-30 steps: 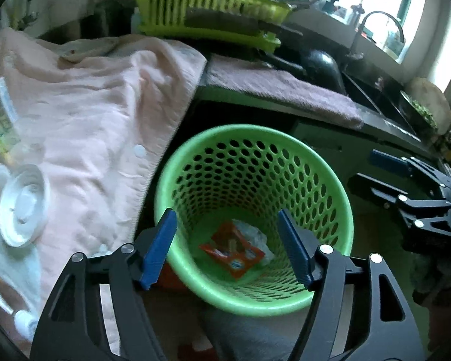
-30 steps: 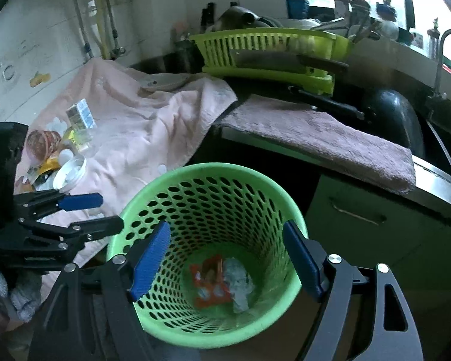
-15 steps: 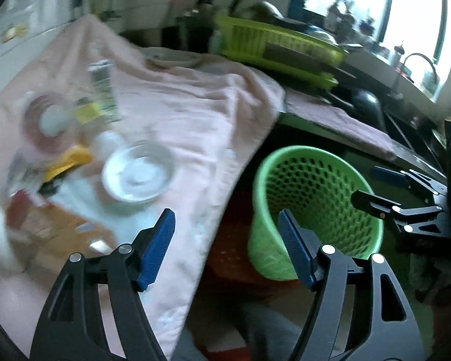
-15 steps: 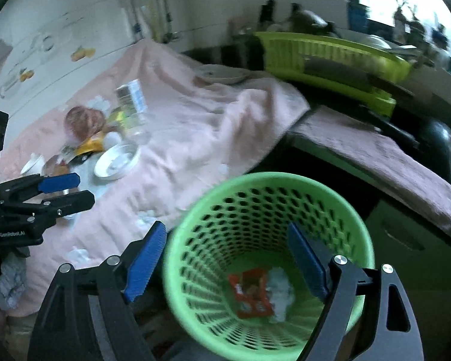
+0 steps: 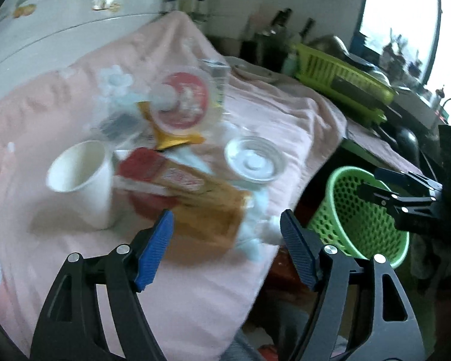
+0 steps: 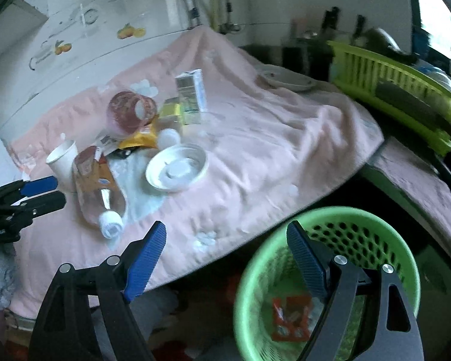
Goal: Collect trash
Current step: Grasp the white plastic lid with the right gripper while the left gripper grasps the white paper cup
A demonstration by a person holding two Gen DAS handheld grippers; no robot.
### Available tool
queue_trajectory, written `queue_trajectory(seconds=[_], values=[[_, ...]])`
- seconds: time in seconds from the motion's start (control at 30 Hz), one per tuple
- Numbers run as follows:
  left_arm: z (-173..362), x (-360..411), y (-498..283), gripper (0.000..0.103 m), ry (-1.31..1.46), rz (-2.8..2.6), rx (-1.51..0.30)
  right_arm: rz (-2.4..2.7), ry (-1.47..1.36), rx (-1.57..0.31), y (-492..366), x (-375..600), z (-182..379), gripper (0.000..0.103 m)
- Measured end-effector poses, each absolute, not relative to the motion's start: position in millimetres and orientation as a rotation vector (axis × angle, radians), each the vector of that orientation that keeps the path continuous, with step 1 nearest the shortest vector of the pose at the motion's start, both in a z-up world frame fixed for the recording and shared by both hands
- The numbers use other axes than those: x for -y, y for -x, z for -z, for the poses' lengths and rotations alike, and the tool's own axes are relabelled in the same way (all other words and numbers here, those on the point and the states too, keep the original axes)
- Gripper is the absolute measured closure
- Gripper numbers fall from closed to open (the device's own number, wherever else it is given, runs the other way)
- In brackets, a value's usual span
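Evidently the left gripper (image 5: 227,234), jaws wide and empty, hovered over the bottle (image 5: 195,192) mid-frame; the right gripper (image 6: 225,249), also wide, overhung the basket (image 6: 330,216) lower right.

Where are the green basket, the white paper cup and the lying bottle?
green basket (image 6: 385,225): right wrist view, far rim.
white paper cup (image 5: 100,192): left wrist view, side wall.
bottle (image 6: 99,192): right wrist view, middle of body.

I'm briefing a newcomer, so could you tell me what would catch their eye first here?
Probably the trash heap in the middle of the pink cloth: a cup, bottle, lid and carton. Next, the green basket below the cloth's edge, with a red wrapper inside.
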State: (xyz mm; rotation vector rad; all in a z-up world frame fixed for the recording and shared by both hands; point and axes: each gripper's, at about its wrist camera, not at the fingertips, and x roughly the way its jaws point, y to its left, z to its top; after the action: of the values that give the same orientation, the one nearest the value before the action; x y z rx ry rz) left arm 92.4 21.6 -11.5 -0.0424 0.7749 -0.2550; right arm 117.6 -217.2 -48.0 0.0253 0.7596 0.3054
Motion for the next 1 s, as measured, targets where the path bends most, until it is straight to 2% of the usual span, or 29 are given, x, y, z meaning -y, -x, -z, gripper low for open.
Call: queue_trajectory(seconds=[0.33,1.0], values=[[6.7,-85.9,-83.5,0.021,0.099,0.114,-0.744,-0.414,0.06,-0.786,-166.7,166.3,54.2,0.011],[21.3,-129.9,-102.6,0.017,0.134,0.039,-0.774,-0.529,0.184,-0.914,-238.2,124.2,94.3,0.009]])
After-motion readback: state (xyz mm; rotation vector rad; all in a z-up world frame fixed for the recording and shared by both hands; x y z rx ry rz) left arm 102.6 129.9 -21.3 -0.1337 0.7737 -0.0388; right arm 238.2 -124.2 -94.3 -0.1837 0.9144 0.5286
